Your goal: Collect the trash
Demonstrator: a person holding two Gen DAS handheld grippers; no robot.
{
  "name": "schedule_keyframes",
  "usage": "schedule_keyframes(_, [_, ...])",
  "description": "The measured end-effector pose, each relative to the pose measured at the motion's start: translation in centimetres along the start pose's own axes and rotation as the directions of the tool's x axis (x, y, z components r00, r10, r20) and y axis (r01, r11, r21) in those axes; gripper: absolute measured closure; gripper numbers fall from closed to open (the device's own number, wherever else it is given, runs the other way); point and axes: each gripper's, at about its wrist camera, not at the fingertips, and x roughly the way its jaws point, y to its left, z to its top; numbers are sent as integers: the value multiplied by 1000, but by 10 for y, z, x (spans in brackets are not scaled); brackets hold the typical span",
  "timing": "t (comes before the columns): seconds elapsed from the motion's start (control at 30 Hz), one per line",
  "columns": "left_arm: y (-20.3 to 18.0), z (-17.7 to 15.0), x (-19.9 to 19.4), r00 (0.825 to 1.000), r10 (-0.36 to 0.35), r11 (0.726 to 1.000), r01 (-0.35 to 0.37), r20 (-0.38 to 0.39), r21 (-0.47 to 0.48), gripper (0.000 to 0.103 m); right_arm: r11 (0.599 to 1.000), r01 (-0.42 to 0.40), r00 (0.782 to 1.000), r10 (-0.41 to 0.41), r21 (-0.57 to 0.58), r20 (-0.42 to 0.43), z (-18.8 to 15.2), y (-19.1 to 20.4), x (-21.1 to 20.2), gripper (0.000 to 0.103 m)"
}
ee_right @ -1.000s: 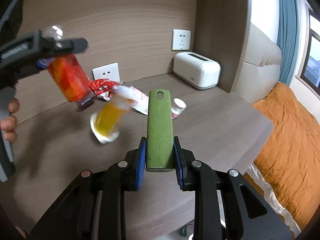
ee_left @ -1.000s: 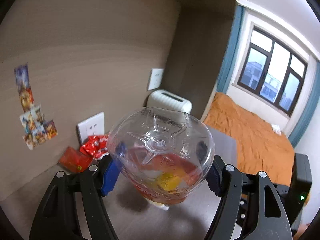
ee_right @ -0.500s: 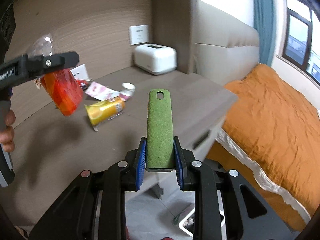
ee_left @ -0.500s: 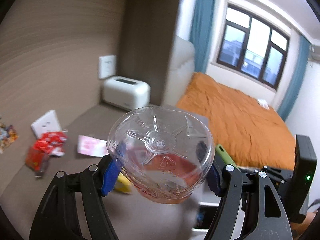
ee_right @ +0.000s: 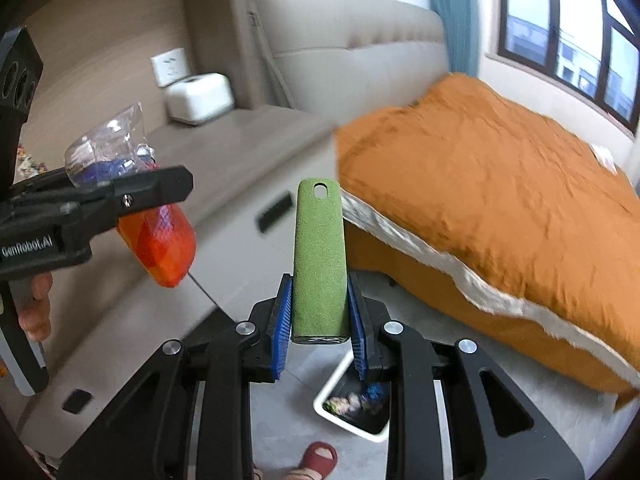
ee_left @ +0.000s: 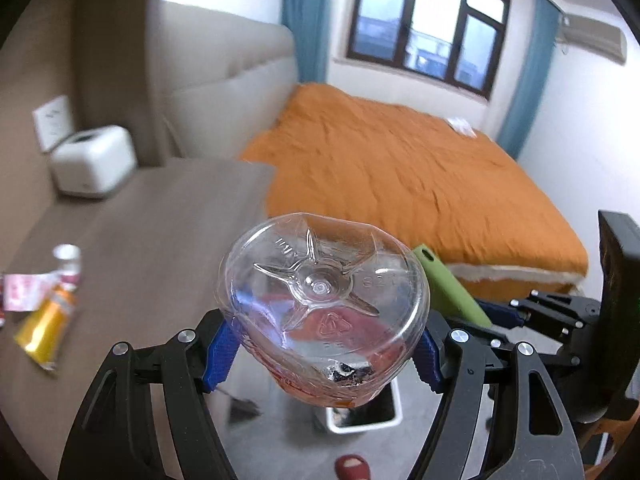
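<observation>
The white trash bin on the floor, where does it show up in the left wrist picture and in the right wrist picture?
Left wrist: the white trash bin sits low in the centre, mostly hidden behind the clear plastic bottle.
Right wrist: the bin sits low, just right of centre, partly hidden by the tool's black frame.
Shared landmark: the orange bed cover.

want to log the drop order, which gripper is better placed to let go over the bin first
Left, probably. The left gripper holds the plastic bottle right above the white bin. In the right wrist view the right gripper, shut on the green stick, has the bin below it but offset.
</observation>
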Motion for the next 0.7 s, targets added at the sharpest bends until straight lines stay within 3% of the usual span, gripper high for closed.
schedule_keyframes(0.17, [-30, -16, 49, 995, -51, 998, 53, -90, 20, 33, 997, 43, 998, -40, 60, -53, -26, -38, 8, 76])
schedule_keyframes(0.27, [-46, -31, 83, 986, -45, 997, 53, -158, 47, 33, 993, 62, 995, -54, 98, -83, -41, -56, 14, 76])
schedule_keyframes(0.7, [-88, -119, 235, 912, -85, 987, 133, -402, 91, 33, 975, 112, 962, -58, 193, -268, -115, -110, 92, 76])
